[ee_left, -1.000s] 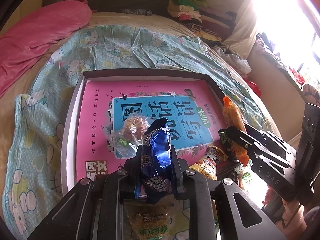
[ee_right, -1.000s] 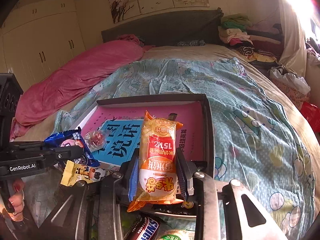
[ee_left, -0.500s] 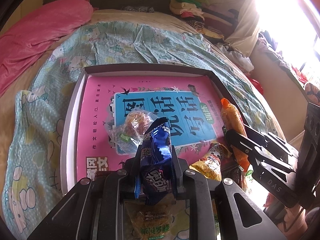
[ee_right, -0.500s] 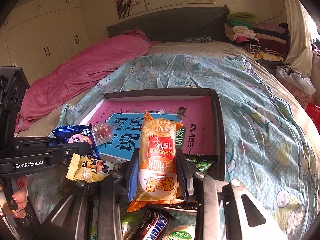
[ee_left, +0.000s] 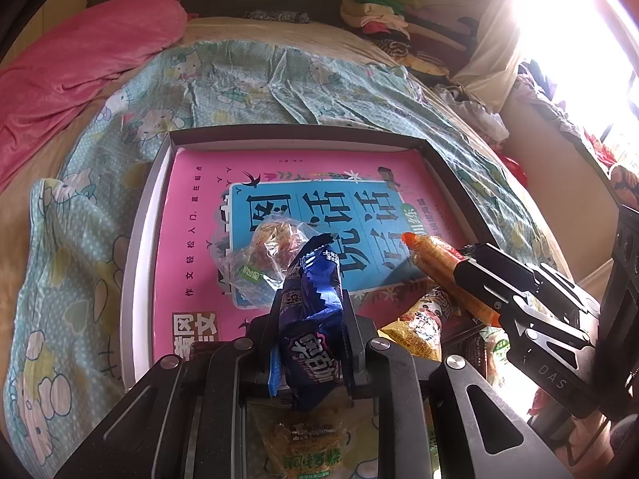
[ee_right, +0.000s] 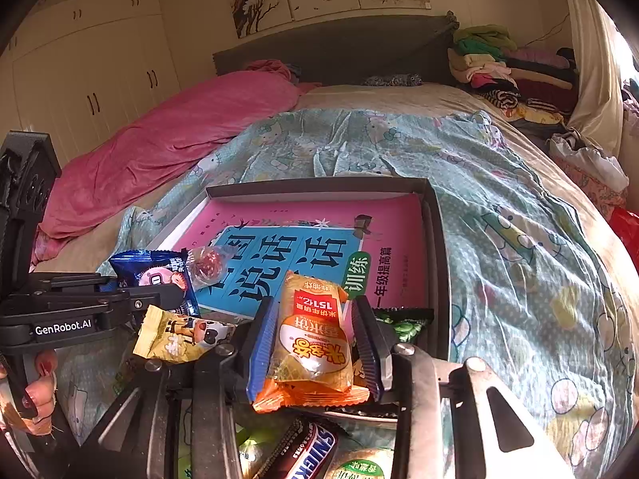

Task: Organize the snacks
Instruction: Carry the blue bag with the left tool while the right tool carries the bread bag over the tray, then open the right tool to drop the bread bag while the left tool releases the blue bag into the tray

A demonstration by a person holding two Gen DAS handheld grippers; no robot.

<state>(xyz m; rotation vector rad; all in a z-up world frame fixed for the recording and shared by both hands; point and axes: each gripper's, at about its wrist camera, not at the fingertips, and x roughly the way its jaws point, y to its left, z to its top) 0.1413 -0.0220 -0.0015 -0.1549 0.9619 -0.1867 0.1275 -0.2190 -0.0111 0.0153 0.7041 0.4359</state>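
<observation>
My left gripper (ee_left: 311,299) is shut on a blue snack packet (ee_left: 315,343), held upright over the near edge of a shallow dark box (ee_left: 295,135). A pink and blue book (ee_left: 191,239) lines the box. My right gripper (ee_right: 313,305) hovers over the box's near right part, and its jaws are opening. An orange rice-cracker packet (ee_right: 315,343) sits loose between the jaws, with a gap on each side. A clear-wrapped sweet (ee_left: 267,247) lies on the book just beyond the blue packet.
A yellow packet (ee_left: 419,327) and a green one (ee_right: 403,323) lie at the box's near edge. A Snickers bar (ee_right: 307,455) and other snacks lie on the quilt below the grippers. A pink blanket (ee_right: 179,139) lies at the left, and folded clothes (ee_right: 499,64) are stacked at the far right.
The right jaws have parted a little and the orange packet has sagged lower between them. The left gripper and its blue packet have hardly moved.
</observation>
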